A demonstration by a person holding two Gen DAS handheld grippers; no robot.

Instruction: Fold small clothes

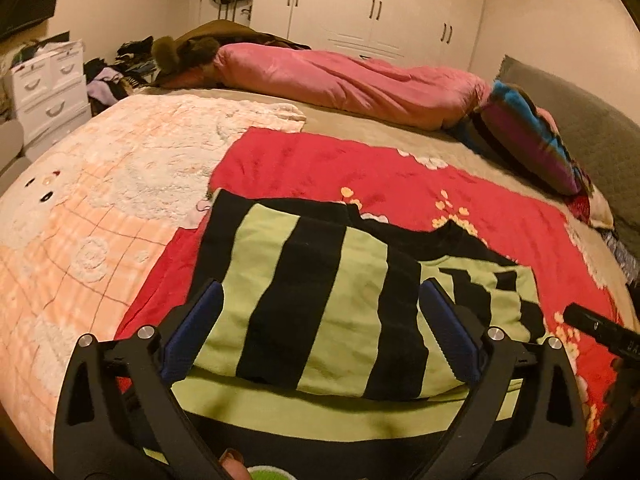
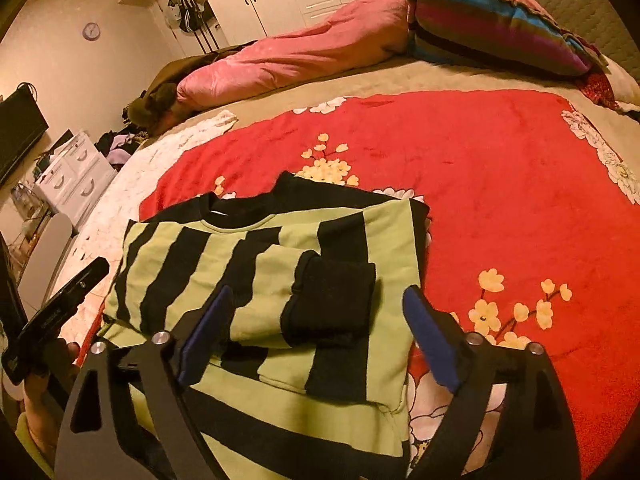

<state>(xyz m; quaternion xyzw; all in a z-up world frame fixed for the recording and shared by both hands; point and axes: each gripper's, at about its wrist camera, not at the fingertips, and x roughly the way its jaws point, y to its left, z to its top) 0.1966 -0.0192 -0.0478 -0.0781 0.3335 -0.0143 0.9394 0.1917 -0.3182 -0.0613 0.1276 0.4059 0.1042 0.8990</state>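
Note:
A small green-and-black striped sweater (image 1: pixel 320 300) lies partly folded on a red flowered blanket (image 1: pixel 360 168). In the right wrist view the sweater (image 2: pixel 256 264) shows its black collar at the far side and a sleeve with a black cuff (image 2: pixel 332 300) folded across its front. My left gripper (image 1: pixel 320 316) is open and empty, its blue pads either side of the sweater's near folded edge. My right gripper (image 2: pixel 318 320) is open and empty, just above the cuff. The other gripper's tip shows at each view's edge (image 1: pixel 600 330) (image 2: pixel 68 292).
The red blanket (image 2: pixel 500 184) covers a bed, with a peach-and-white blanket (image 1: pixel 100 200) to the left. A pink quilt (image 1: pixel 352 84) and a striped folded blanket (image 1: pixel 528 136) lie at the far side. White drawers (image 1: pixel 48 84) and wardrobes (image 1: pixel 376 4) stand beyond.

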